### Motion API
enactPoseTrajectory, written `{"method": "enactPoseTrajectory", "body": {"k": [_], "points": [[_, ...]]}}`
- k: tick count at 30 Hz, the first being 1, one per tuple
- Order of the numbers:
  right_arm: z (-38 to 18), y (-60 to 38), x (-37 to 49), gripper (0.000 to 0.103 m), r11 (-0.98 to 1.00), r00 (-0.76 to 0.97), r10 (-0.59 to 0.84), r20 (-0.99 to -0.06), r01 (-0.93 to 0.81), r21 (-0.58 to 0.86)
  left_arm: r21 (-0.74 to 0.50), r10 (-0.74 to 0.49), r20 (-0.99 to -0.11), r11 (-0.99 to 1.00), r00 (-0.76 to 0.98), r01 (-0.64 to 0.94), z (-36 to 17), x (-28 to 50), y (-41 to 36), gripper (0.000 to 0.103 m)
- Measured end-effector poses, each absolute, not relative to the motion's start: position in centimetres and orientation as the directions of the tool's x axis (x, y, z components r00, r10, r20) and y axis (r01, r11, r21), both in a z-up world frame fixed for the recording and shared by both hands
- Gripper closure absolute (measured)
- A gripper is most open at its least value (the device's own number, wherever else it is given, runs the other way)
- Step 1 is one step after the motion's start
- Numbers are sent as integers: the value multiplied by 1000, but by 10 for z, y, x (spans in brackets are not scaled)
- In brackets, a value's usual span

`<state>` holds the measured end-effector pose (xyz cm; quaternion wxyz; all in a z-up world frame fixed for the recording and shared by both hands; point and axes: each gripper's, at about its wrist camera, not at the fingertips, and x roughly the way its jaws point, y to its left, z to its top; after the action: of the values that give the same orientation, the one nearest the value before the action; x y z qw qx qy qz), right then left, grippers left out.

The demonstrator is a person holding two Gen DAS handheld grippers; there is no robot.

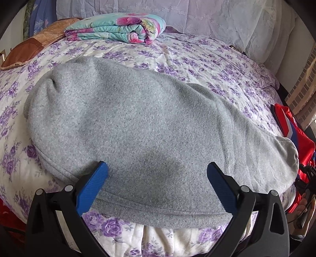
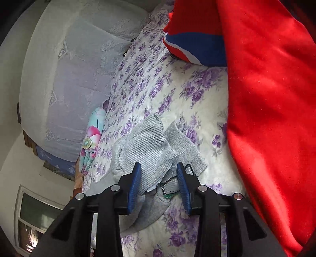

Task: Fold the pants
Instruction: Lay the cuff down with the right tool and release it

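Grey sweatpants (image 1: 138,118) lie folded lengthwise across the flowered quilt (image 1: 207,65), filling the left wrist view. My left gripper (image 1: 157,164) hovers over their near edge, jaws wide open and nothing gripped. In the right wrist view the two ribbed grey cuffs (image 2: 148,146) rest on the quilt (image 2: 158,89). My right gripper (image 2: 158,164) straddles them: the cuff cloth sits between the blue fingers (image 2: 136,178), against the left one, with a small gap showing before the right one. The jaws stand partly open.
A red garment with a blue and white stripe (image 2: 266,98) hangs close on the right, also at the bed's right edge (image 1: 292,134). A folded floral blanket (image 1: 118,27) and a brown pillow (image 1: 29,47) lie at the far side. Lace-covered headboard (image 1: 217,15) behind.
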<state>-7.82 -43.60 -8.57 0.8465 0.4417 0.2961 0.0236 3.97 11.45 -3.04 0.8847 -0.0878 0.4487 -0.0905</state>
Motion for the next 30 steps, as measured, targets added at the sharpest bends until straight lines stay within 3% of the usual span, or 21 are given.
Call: {"method": "enactPoseTrajectory", "body": {"k": [4,5,6,11,16,17,18,19,21,22,23,25,27,29,30], "points": [[-87,-430,-59,68,617,813,320,-486,210,758,-218,-222,-782,973,582,79,-31,40,112,5],[-88,-429,-54,86,626,818,312,-483,206,752,-218,-222,-782,973,582,79,-31,40,112,5],[-86,-430,-54,97,634,827,291,-482,210,744,-223,-226,-782,972,582,78,-31,40,112,5],[-35,-416,-93,97,781,885,114,-451,201,591,-245,-248,-775,966,582,86,-31,38,116,5],[-75,-414,-77,96,839,726,60,-685,336,429,-190,-213,-784,977,583,101,-34,38,110,5],[-75,-414,-79,93,845,734,49,-678,331,419,-185,-210,-785,977,582,103,-34,37,110,5],[-66,-413,-84,80,852,736,5,-677,351,388,-187,-212,-785,977,582,103,-33,36,111,5],[-54,-413,-92,74,852,744,-68,-664,389,350,-197,-218,-781,975,586,100,-30,33,113,5],[-20,-411,-109,56,859,804,-173,-569,406,312,-208,-231,-765,972,601,109,-19,24,116,5],[-2,-404,-111,56,874,834,-176,-522,377,307,-208,-243,-753,970,612,129,-12,19,115,5],[15,-395,-106,56,895,862,-117,-494,307,325,-202,-251,-740,968,624,151,-4,15,112,5],[38,-369,-74,49,908,870,132,-476,86,410,-163,-255,-713,966,653,200,9,10,100,5],[49,-328,-29,22,874,803,348,-484,-92,476,-85,-212,-717,972,665,218,7,14,86,5],[49,-277,24,16,825,703,498,-507,-204,527,-32,-144,-784,981,604,191,-20,31,82,5],[44,-255,54,16,806,642,548,-537,-232,545,-69,-156,-826,981,541,179,-38,38,87,5]]}}
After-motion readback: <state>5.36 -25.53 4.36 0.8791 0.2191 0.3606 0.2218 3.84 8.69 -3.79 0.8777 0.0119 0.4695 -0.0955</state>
